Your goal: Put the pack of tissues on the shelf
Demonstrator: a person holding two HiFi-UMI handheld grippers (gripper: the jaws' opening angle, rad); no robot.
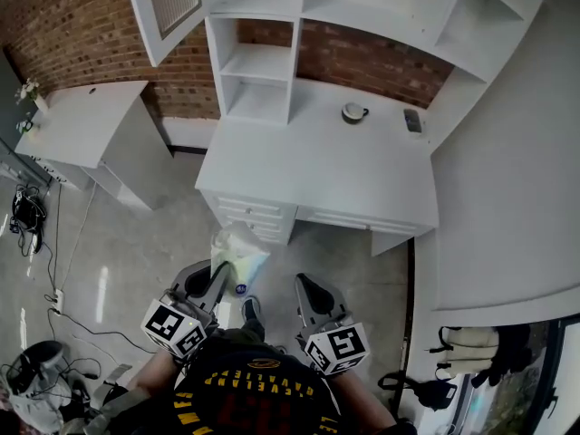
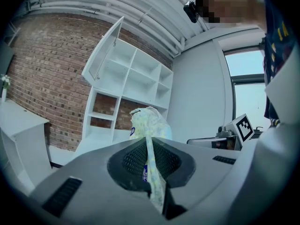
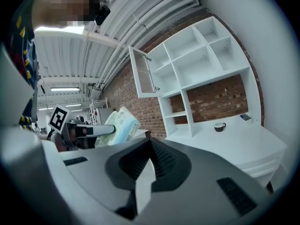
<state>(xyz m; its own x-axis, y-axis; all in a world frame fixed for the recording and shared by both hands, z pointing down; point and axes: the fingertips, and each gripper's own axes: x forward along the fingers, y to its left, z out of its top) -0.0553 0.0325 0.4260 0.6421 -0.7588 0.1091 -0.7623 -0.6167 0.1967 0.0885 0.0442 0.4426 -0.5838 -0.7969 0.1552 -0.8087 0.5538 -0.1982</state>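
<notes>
A pale, floral-printed pack of tissues (image 1: 240, 250) hangs over the floor in front of the white desk (image 1: 317, 175), pinched by one thin edge. My left gripper (image 1: 218, 274) is shut on that edge; in the left gripper view the pack (image 2: 149, 123) rises between the closed jaws of the left gripper (image 2: 150, 146). The white shelf unit (image 1: 258, 66) stands at the desk's back left, its compartments bare. My right gripper (image 1: 304, 286) hovers beside the left one, shut with nothing in it. In the right gripper view the right gripper (image 3: 150, 146) has the pack (image 3: 118, 124) to its left.
A mug (image 1: 352, 111) and a small dark device (image 1: 412, 120) lie on the desk's far right. An upper cabinet door (image 1: 168, 7) stands open above the shelves. Another white table (image 1: 86, 120) is at the left, with cables (image 1: 27, 216) on the floor.
</notes>
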